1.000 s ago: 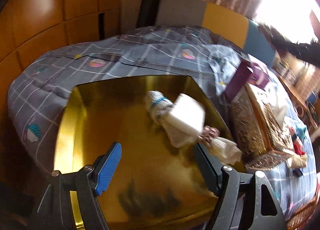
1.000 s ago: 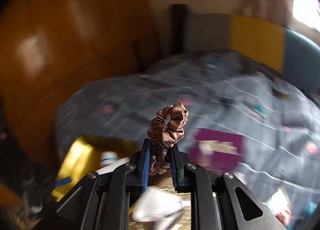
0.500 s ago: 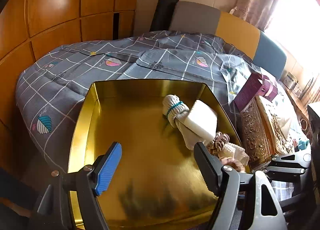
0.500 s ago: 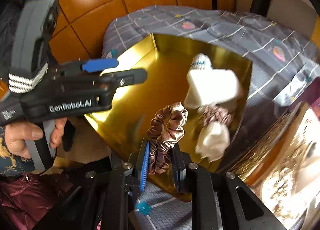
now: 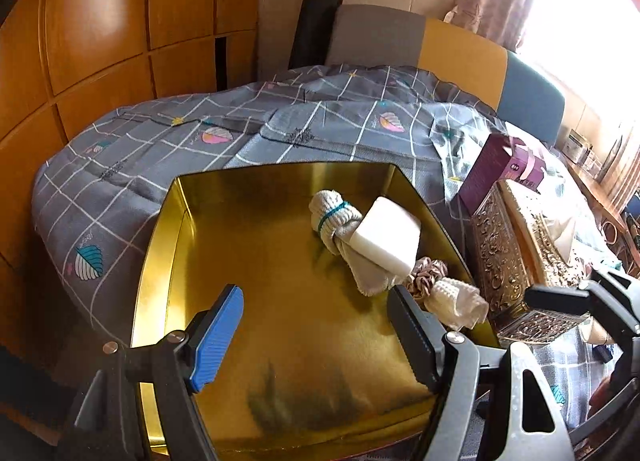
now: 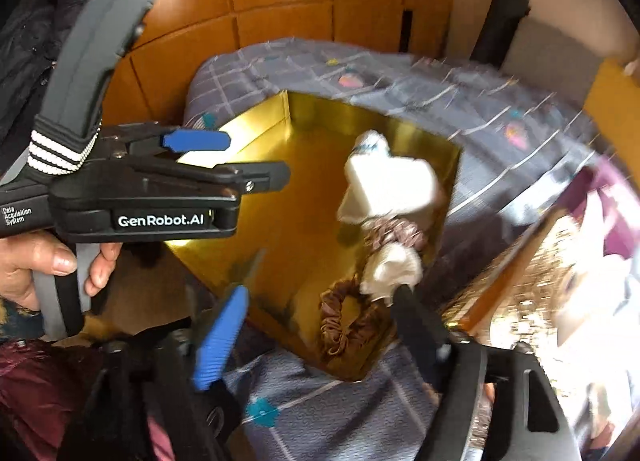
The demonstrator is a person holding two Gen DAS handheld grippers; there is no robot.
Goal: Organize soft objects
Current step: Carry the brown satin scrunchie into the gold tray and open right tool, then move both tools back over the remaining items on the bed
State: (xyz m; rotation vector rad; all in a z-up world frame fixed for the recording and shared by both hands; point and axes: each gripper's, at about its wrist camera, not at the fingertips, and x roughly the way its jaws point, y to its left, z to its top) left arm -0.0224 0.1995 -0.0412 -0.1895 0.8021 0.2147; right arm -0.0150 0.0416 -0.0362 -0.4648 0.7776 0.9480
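A gold tray (image 5: pixel 168 261) (image 6: pixel 304 109) lies on the grey checked bedspread. In it are a rolled sock with a teal band (image 5: pixel 332 213) (image 6: pixel 370 145), a white sponge block (image 5: pixel 386 237) (image 6: pixel 390 187), a pinkish scrunchie (image 5: pixel 428 273) (image 6: pixel 394 231) and a white cloth (image 5: pixel 456 301) (image 6: pixel 394 269). A brown scrunchie (image 6: pixel 346 319) lies loose in the tray's near corner. My right gripper (image 6: pixel 320 321) is open above it. My left gripper (image 5: pixel 316 333) is open and empty over the tray's near part; it also shows in the right wrist view (image 6: pixel 224 157).
An ornate gold box (image 5: pixel 516 245) and a purple box (image 5: pixel 500 169) stand right of the tray. Wooden wall panels (image 5: pixel 100 41) are on the left, and a padded headboard (image 5: pixel 440 49) is at the back. A hand (image 6: pixel 36 265) holds the left gripper.
My right gripper opened and the brown scrunchie dropped from it into the tray's near corner. The left gripper stayed open over the tray.
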